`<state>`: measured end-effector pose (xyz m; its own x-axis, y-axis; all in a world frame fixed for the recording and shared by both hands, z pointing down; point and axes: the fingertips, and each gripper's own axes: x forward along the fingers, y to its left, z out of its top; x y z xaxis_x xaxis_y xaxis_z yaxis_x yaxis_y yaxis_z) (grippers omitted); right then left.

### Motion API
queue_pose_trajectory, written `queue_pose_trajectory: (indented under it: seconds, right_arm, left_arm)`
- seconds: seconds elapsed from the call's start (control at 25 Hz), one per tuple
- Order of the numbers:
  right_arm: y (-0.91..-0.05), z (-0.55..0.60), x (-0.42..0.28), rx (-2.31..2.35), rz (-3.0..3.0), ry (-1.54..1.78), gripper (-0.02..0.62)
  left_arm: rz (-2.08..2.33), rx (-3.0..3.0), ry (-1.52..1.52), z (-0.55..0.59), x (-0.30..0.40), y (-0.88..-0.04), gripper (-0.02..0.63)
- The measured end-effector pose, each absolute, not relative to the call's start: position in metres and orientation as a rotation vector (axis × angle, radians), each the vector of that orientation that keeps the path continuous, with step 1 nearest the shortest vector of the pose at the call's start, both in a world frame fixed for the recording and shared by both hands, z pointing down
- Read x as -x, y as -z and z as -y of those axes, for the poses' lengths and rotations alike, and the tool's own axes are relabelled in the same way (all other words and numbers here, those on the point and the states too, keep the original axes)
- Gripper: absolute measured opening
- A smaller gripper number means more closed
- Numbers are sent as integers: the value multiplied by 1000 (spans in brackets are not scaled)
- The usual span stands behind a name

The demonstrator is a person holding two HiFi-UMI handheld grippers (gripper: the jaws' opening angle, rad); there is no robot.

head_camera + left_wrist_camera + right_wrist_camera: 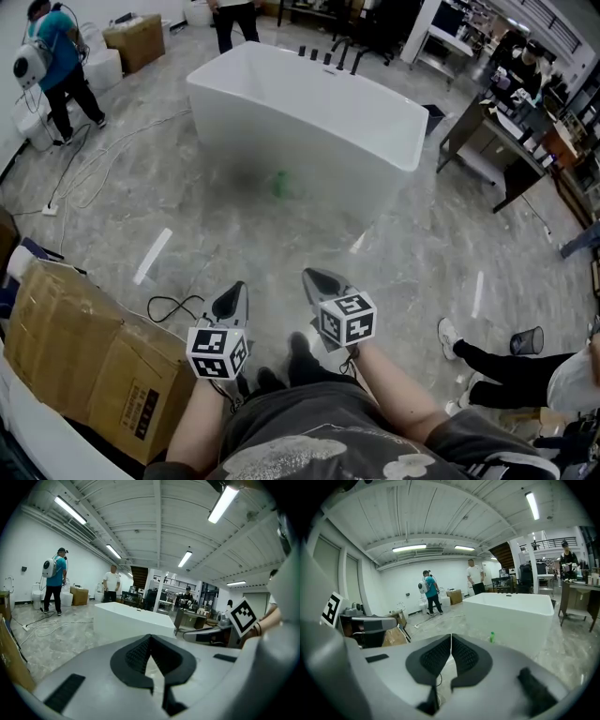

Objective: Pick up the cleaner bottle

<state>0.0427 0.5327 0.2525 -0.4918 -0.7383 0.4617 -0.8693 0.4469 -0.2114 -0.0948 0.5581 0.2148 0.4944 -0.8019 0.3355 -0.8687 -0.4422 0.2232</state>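
Left tongs [237, 287] and right tongs [310, 275]: smooth pale-grey moulded shells, tapering to a point. Inner pads [135, 654] black and finely ribbed, set in a black leaf-shaped surround. Black slot-like insets on the shell to either side. Each carries a white marker cube [217, 352] printed with black square codes. Wearer: dark grey short-sleeved T-shirt [309, 441] with pale print, black shoes [300, 354].

Tally, floor area: one white bathtub [309, 150]; one green cleaner bottle [279, 185]; two cardboard boxes, the near box [75, 347] and the far box [136, 39]; one black mesh bin [527, 339]. Claws: two, the left claw [237, 291] and the right claw [314, 278]. Bystanders: three, a teal-shirted person [58, 58], a standing person [234, 19] behind the tub and a seated person [511, 361].
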Motion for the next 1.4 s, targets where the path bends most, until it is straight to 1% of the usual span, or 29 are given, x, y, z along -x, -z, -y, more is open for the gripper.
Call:
queue_pose_trajectory:
  seconds: [0.2, 0.44, 0.68, 0.92, 1.4]
  right_arm:
    - [-250, -543, -46, -1428, 2426, -667, 29]
    - [-268, -558, -64, -1525, 2324, -709, 31]
    - [-288, -542, -72, -1581, 2297, -776, 31]
    - [-304, -492, -83, -1557, 2303, -820, 31]
    - [-323, -332, -134, -1481, 2328, -854, 31]
  left_arm:
    - [1406, -2355, -239, -569, 108, -220, 14]
    - [1397, -2349, -258, -575, 122, -227, 14]
    - [1399, -2318, -270, -561, 123, -241, 14]
    - [1427, -2296, -263, -518, 110, -244, 14]
    - [1507, -2229, -267, -366, 58, -244, 14]
